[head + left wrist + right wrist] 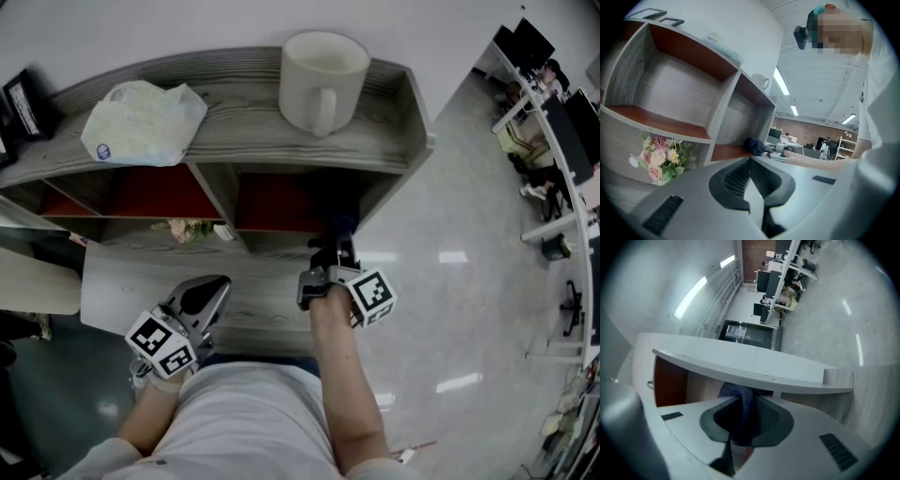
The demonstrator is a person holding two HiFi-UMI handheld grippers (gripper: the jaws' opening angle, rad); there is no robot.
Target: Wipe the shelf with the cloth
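**Progress:** judged early or midway. Wiping is in hand at one compartment only, and no surface shows a mark of being done. The left compartment and the top board, with mug (322,77) and bag (142,122) on it, look untouched.

**Right gripper** (739,425): jaws pinched almost together on the dark blue cloth (740,401). One fold runs up between the pads and bunches just ahead of the tips.

**Cloth, place:** at the right gripper's tips, in the mouth of the right compartment of the shelf (244,141), under its top board. It appears to rest on the red floor's front edge.

**Left gripper** (187,319): jaws together on nothing, low and left of the right gripper, clear of the shelf
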